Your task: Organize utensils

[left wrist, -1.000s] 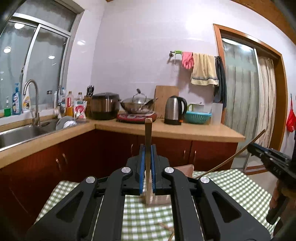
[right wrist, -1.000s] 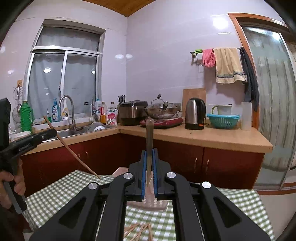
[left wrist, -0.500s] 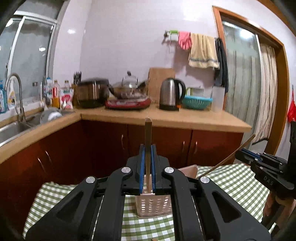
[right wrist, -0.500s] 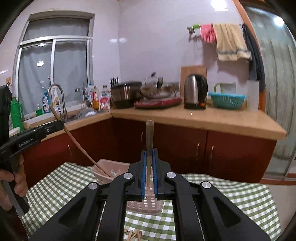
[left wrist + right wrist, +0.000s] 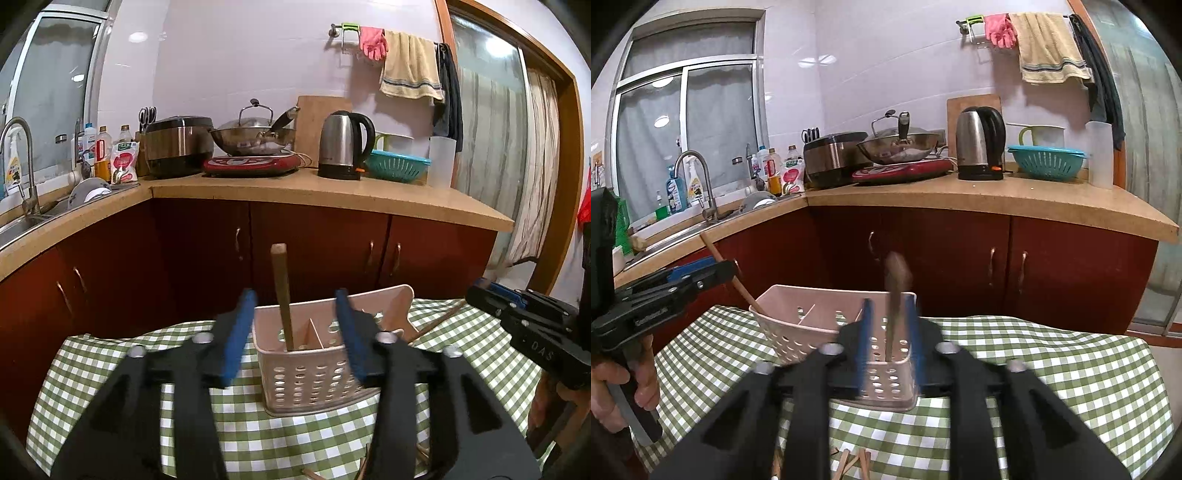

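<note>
- The left gripper (image 5: 295, 332) has its blue-padded jaws spread wide, grasping nothing; they flank the pink perforated holder (image 5: 314, 373), which stands on the green checked tablecloth (image 5: 110, 369)
- A wooden chopstick (image 5: 282, 295) stands almost upright in the holder's left compartment, its lower end inside, its top leaning slightly left; it sits between the left gripper's pads (image 5: 236, 332) and touches neither
- The right gripper (image 5: 888, 336) also has its jaws parted, with a gap on each side of a second, motion-blurred wooden stick (image 5: 895, 306); that stick rises upright from the near end compartment of the holder (image 5: 812, 325), and whether either pad touches it I cannot tell
- In the right wrist view the left gripper (image 5: 713, 273) appears at the left edge, the first chopstick (image 5: 731, 277) slanting past its tip into the holder's far end
- In the left wrist view the right gripper (image 5: 487, 295) shows at the right edge, with a thin wooden stick (image 5: 436, 321) angling from it toward the holder
- More loose wooden sticks (image 5: 849, 461) lie on the cloth close to the camera, partly hidden by the gripper body
- Behind stand dark red cabinets (image 5: 317, 251) under a wooden counter (image 5: 332, 192) carrying a kettle (image 5: 343, 144) and a wok (image 5: 255, 136)
</note>
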Tool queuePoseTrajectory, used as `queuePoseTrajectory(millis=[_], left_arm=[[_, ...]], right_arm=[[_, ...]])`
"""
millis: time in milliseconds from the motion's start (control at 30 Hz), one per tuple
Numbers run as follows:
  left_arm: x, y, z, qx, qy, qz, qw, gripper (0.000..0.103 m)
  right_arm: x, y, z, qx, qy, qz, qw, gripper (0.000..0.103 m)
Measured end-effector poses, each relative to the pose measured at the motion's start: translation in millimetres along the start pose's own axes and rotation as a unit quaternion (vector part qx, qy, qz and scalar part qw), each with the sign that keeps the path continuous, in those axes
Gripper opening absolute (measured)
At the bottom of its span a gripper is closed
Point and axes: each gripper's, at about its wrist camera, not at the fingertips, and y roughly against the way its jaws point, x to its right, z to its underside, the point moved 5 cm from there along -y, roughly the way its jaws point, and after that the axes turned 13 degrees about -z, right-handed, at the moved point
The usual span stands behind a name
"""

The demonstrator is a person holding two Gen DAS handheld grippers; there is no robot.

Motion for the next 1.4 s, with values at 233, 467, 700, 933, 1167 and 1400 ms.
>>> queuePoseTrajectory(millis=[233, 467, 700, 933, 1167, 1400], left_arm=[[-5.0, 12.3, 2.3, 0.011, -0.006, -0.013, 0.9998, 0.068], [-10.5, 25.3, 5.1, 0.019, -0.009, -0.02, 0.9996, 0.075], [-18.8, 51.2, 13.7, 0.03, 0.0, -0.025, 0.9992, 0.075], [-28.9, 92.5, 47.5, 0.045, 0.004, -0.042, 0.9981, 0.075], [-38.3, 122.7, 96.2, 0.037, 0.007, -0.05, 0.998, 0.075], [-49.9, 129.5, 150.2, -0.01, 0.006, -0.061, 0.9981, 0.075]], right_arm=[[-1.0, 14.4, -3.3, 0.013, 0.007, 0.021, 1.0, 0.054], [-1.5, 25.9, 1.0, 0.008, 0.009, 0.032, 0.999, 0.057], [-17.4, 58.8, 15.3, 0.026, 0.016, 0.03, 0.999, 0.057], [-45.2, 93.8, 57.8, 0.037, 0.034, 0.007, 0.999, 0.052], [-58.9, 110.1, 118.5, 0.01, 0.013, -0.023, 1.0, 0.041], [-67.6, 102.5, 180.7, -0.045, -0.007, -0.048, 0.998, 0.034]])
